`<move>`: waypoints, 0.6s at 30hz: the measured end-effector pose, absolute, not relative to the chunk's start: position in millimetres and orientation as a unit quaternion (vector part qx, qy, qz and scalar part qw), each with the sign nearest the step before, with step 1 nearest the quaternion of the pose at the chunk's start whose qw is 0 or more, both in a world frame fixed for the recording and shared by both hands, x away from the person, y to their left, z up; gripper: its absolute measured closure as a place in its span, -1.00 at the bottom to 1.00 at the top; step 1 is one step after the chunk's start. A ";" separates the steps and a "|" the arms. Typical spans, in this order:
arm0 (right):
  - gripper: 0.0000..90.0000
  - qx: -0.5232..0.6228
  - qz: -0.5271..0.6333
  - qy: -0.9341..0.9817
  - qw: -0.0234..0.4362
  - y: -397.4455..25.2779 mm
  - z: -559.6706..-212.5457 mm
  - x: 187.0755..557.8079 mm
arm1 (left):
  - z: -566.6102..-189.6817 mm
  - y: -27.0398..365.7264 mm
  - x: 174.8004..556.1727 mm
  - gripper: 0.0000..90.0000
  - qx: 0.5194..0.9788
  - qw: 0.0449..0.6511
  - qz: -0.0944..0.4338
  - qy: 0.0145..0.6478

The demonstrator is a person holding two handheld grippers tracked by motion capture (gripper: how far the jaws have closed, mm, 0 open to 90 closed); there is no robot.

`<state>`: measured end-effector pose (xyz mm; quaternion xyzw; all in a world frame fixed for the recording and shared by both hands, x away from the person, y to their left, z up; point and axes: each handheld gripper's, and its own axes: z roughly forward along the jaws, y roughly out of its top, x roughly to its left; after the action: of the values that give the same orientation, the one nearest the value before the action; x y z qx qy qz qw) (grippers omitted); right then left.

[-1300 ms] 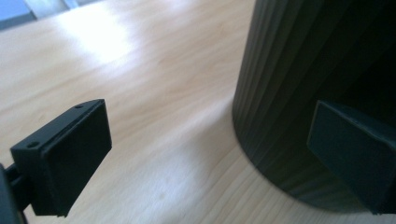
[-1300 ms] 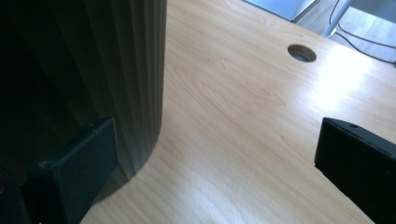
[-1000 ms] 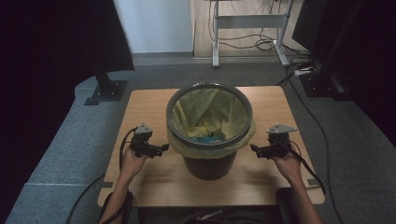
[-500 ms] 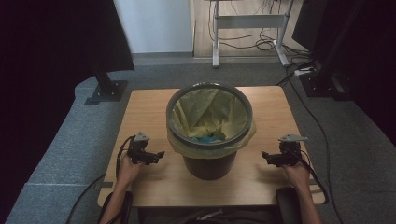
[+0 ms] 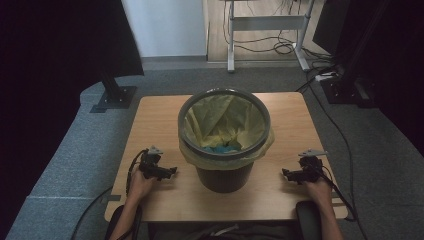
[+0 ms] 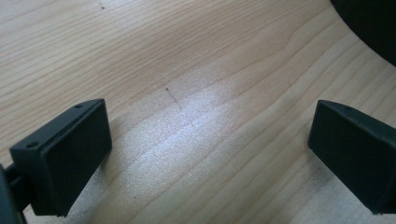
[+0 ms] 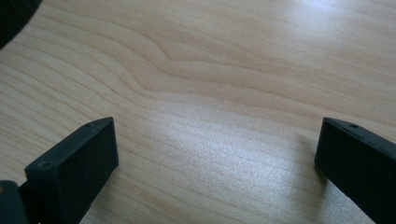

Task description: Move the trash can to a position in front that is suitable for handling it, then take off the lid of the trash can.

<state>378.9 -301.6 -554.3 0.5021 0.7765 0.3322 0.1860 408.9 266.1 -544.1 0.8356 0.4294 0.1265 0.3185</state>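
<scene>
High view: table (image 5: pixel 150 120) w/ bin (image 5: pixel 224 140) at centre, yellow liner (image 5: pixel 220 120) folded over rim, prob. to hold it. Left gripper (image 5: pixel 170 172) & right gripper (image 5: pixel 286 173) flank bin, both jaws wide, holding nothing.

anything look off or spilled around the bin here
Nothing spilled or damaged. The bin stands upright on the table. Its yellow liner hangs unevenly over the rim, bunched at the front. Both the left gripper and right gripper sit open, apart from the bin.
</scene>
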 end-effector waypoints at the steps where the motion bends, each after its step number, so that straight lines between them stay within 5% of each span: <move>1: -1.00 0.499 0.332 0.777 0.191 -301.1 -555.1 378.8 | -544.6 266.2 408.9 -1.00 0.835 0.320 0.128 0.429; 18: -1.00 0.492 0.331 0.779 0.205 -300.1 -557.6 377.2 | -543.7 259.9 411.8 -1.00 0.836 0.293 0.144 0.441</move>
<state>377.2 -300.1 -557.6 0.4919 0.7788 0.3310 0.2050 411.8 259.9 -543.7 0.8360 0.4409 0.1439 0.2931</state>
